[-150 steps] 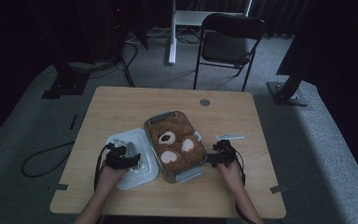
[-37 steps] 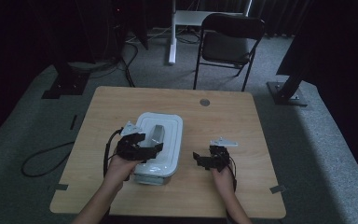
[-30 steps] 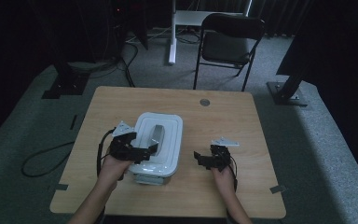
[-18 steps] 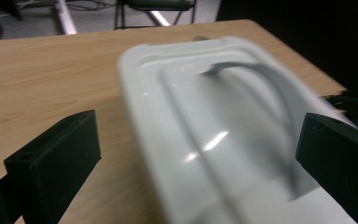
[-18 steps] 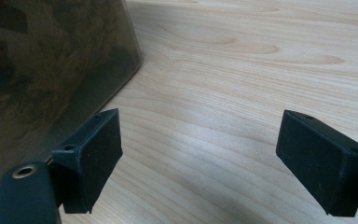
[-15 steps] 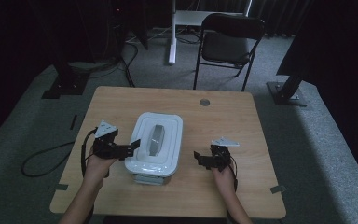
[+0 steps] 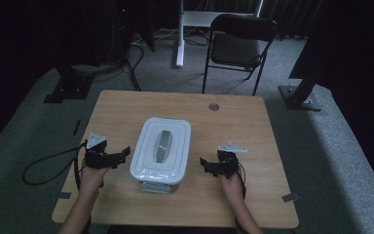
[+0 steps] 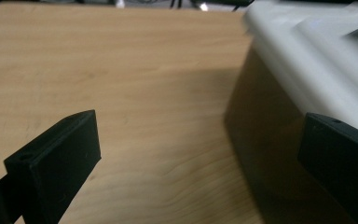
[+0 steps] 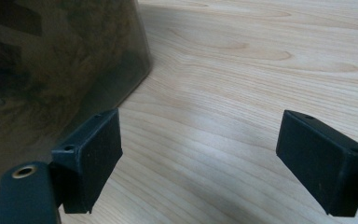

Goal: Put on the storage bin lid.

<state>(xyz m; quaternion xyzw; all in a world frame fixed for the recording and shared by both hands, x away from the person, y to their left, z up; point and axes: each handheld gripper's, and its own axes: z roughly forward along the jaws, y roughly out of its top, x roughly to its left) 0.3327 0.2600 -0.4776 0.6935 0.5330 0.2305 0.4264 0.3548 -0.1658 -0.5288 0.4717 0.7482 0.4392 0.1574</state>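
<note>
A clear plastic box with a white lid (image 7: 160,148) stands in the middle of the wooden table (image 7: 233,122). The lid (image 8: 317,70) rests on the box, with a grey handle on top. Brown plush fur shows through the box wall (image 9: 51,60) in the right gripper view. My left gripper (image 7: 123,154) sits open just left of the box, jaws pointing at its side, holding nothing. On the box's right, my right gripper (image 7: 205,165) is open too, a short gap away from the wall, with bare table between its jaws.
A small round grommet (image 7: 214,106) sits in the table's far edge. A black chair (image 7: 238,44) stands beyond the table. A cable (image 7: 48,165) trails off the left edge from my left gripper. Bare wood lies on either side of the box.
Five seconds ago the box was uncovered with the teddy bear showing; now the lid sits on it. In the last second my left gripper let go of the lid and drew back left.
</note>
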